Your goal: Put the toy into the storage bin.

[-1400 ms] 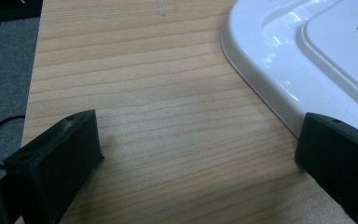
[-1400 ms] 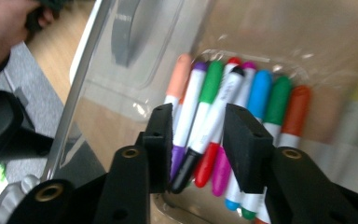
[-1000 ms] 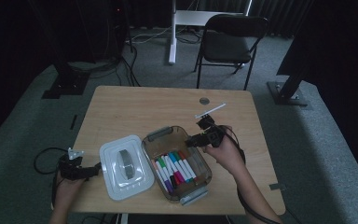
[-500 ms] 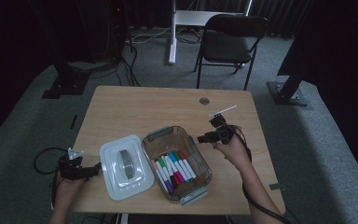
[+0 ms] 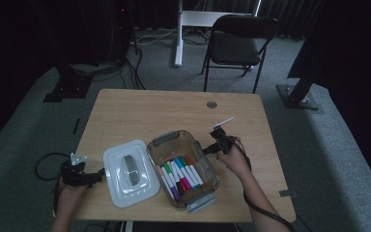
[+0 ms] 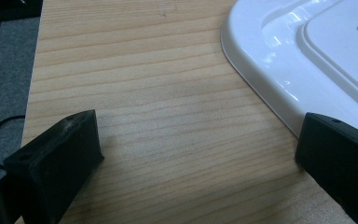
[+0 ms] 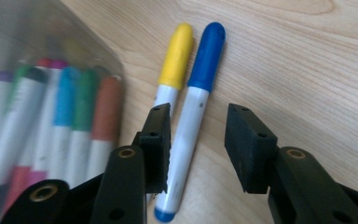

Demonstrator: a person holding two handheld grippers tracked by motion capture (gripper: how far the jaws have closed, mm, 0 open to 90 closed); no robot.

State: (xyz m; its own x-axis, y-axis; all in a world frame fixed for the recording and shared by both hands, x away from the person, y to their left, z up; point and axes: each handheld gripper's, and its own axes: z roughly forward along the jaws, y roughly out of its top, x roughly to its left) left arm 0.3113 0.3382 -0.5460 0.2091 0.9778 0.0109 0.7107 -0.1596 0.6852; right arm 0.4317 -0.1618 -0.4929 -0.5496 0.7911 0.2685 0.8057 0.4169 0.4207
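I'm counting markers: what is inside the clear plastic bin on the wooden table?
The clear plastic bin holds white-barrelled markers with green, blue, red, purple and pink caps, lying side by side. Any markers beneath that layer are covered.

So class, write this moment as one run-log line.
right gripper: open, jaws just closing, blue marker between them on table | yellow marker: beside it | left gripper: open by white lid | marker box: open

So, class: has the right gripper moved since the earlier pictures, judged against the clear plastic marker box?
Yes. The right gripper has come down and back toward the person, alongside the clear plastic marker box.
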